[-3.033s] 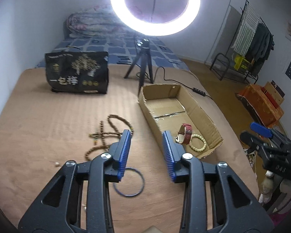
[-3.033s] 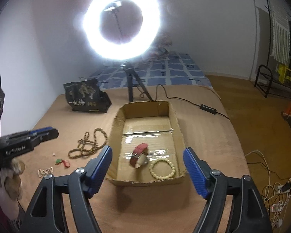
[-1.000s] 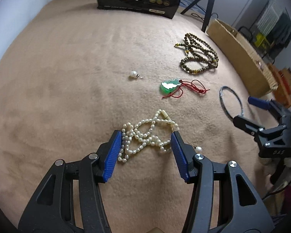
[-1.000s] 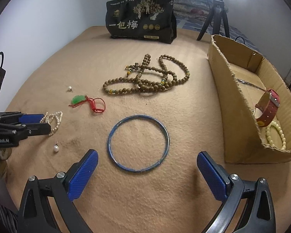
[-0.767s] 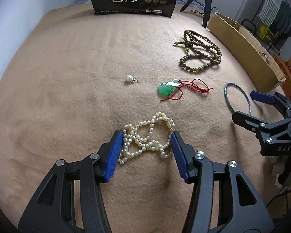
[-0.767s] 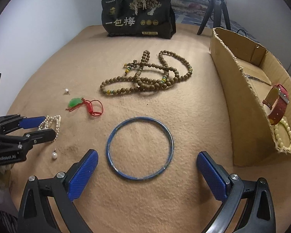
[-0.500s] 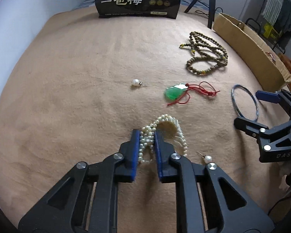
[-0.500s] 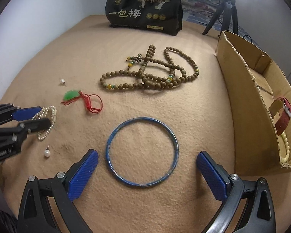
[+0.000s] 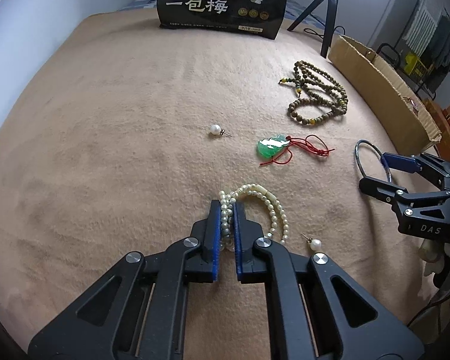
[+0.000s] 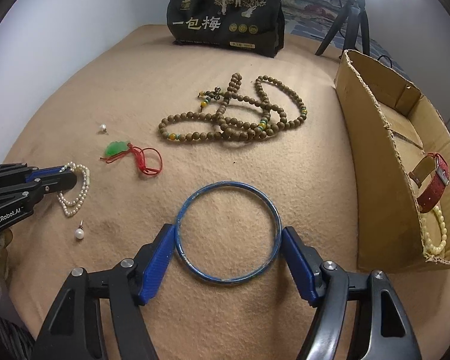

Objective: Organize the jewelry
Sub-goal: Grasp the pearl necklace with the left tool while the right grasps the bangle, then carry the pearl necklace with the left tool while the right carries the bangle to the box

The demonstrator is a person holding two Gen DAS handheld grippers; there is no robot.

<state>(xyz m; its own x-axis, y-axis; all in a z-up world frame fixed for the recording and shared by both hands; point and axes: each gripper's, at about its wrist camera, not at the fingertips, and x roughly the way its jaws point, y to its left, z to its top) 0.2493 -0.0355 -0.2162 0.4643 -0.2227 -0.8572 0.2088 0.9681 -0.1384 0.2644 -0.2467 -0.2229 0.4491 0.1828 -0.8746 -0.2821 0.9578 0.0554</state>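
The left hand-held gripper (image 9: 227,210) is pinching the pearl necklace (image 9: 255,210) between its blue pads, the loose loops trailing to its right on the tan blanket (image 9: 120,120); the right hand-held gripper (image 10: 228,235) has both pads pressed against the rim of the blue bangle (image 10: 228,232), which lies flat between them, left of the cardboard box (image 10: 372,138)

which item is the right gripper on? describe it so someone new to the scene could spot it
Start at the open brown cardboard box on the tan blanket; on the blanket beside its wall lies a thin blue metal bangle, nearer the camera than the long brown wooden bead strand. It sits between the right gripper's blue pads, which touch its rim. Unlike its beaded neighbours, it is one plain rigid hoop.
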